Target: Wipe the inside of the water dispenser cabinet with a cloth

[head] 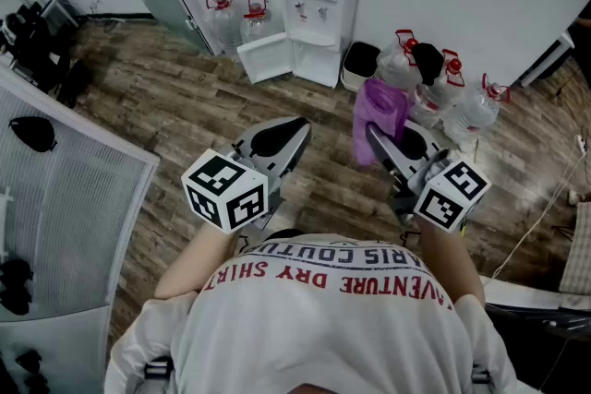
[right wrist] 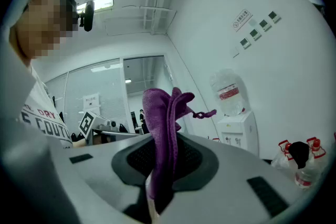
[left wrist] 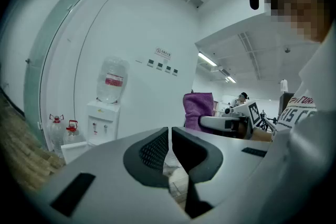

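Fuzzy purple cloth (right wrist: pixel 163 123), smooth white plastic water dispenser (head: pixel 319 0), matt wood-plank floor (head: pixel 175 106)

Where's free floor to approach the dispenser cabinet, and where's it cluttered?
Free: the wood floor between the person and the open cabinet door, over to the gridded grey panel on the left. Crowded: two bottles left of the water dispenser; bin and bottle cluster on its right.
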Motion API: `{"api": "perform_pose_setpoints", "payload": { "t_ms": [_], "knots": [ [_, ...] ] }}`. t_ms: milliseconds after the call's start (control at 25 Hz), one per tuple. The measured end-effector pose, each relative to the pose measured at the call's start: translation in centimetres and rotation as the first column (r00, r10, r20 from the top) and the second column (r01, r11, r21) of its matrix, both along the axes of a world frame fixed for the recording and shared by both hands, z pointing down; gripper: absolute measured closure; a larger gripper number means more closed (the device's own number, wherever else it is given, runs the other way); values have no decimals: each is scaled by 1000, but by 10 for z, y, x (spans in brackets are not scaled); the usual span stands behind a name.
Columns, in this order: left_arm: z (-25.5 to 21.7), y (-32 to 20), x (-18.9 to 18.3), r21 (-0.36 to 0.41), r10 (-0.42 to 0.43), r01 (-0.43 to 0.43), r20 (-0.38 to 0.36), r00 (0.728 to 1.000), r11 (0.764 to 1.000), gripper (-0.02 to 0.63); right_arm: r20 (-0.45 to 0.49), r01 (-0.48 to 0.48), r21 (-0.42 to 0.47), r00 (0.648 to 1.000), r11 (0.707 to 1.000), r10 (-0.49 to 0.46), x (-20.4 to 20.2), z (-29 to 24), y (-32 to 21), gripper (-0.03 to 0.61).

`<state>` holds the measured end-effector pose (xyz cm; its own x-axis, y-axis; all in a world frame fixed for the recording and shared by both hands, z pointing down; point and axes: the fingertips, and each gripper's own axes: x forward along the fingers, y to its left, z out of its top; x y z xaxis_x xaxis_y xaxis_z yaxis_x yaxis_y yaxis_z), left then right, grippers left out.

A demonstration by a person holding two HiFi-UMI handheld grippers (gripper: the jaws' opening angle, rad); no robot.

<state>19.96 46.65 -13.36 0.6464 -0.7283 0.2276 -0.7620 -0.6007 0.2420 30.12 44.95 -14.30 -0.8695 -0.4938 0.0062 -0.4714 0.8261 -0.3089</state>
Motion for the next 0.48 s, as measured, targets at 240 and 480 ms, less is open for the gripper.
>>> {"api": "perform_pose_setpoints", "payload": {
  "t_ms": [240, 480],
  "knots": [
    [-2, 5, 4, -3, -7, 7, -16, 1000, 1000, 571, 10, 11, -1, 1000, 1000, -11, 4, -1, 4, 505],
    [0, 7, 0, -10, -39, 39, -8, 999, 999, 571, 2, 3, 7, 1000, 1000, -3, 5, -1, 4, 505]
  ]
}}
